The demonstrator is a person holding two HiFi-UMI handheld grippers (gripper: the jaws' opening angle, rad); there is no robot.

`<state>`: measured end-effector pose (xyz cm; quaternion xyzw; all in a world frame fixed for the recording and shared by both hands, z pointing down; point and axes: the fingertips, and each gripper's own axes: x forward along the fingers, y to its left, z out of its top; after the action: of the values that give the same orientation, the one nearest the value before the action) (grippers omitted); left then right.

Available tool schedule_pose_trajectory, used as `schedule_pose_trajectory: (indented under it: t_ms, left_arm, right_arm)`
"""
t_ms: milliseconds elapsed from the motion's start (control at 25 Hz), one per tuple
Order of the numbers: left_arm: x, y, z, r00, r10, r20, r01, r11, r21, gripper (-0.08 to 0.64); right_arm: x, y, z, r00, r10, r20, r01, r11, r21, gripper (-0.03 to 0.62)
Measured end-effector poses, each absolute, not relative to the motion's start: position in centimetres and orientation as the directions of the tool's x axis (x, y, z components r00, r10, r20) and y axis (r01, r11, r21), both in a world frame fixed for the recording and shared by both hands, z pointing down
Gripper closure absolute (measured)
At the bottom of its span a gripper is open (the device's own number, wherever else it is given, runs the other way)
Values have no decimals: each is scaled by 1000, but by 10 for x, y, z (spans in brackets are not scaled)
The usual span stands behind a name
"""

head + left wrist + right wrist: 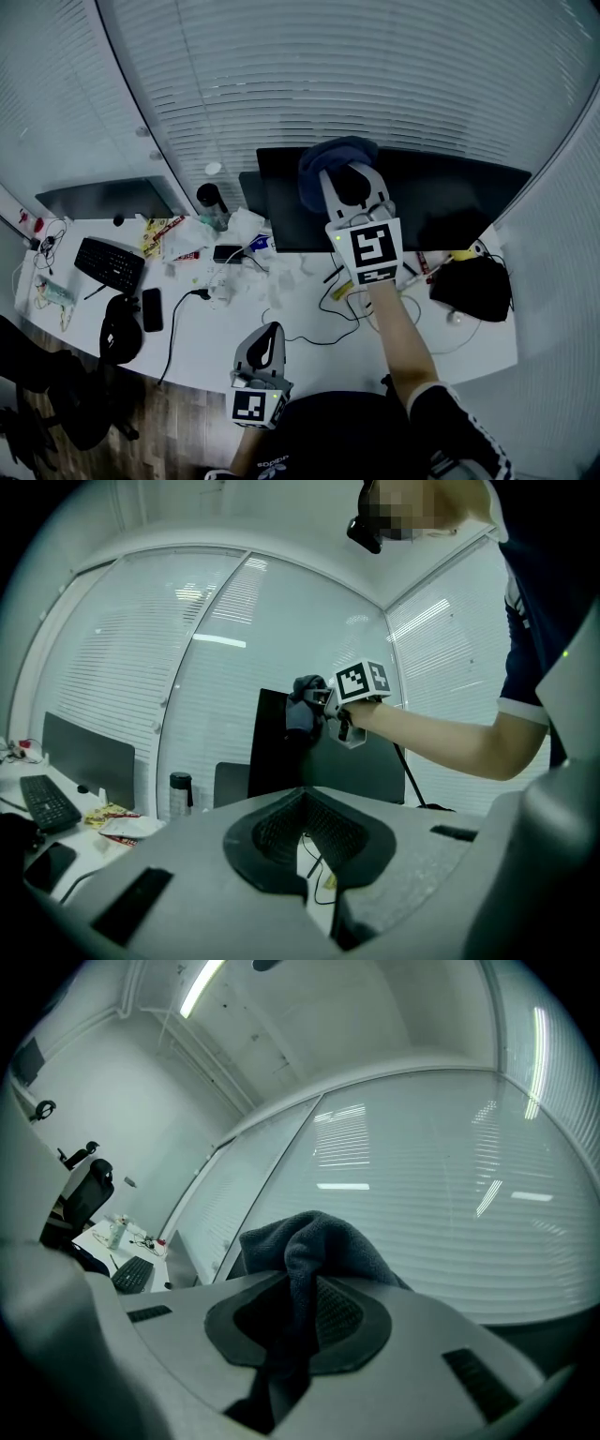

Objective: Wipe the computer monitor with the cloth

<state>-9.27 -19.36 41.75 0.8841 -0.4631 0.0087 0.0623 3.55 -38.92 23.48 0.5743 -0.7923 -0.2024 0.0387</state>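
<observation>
At the black flat computer monitor's [450,202] top edge, the right gripper [353,180] clamps the dark blue fleecy cloth [323,159]. Over the white desk's [211,342] front edge hangs the left gripper [270,336], its jaws nearly together and empty.

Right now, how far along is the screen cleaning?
Done: the cloth is picked up and clamped in the right gripper. In hand: it is held at the upper left corner of the monitor. Left: the rest of the dark screen; how much is already wiped doesn't show. The left gripper hangs low, empty.
</observation>
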Motion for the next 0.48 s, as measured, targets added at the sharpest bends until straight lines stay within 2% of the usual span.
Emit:
schedule_pose_trajectory:
  t_ms: [480]
  left_arm:
    - [-23, -176, 410, 602, -796, 66, -798, -596, 91, 555]
  right_arm:
    - [137, -369, 230, -258, -950, -175, -912, 180, 368, 545]
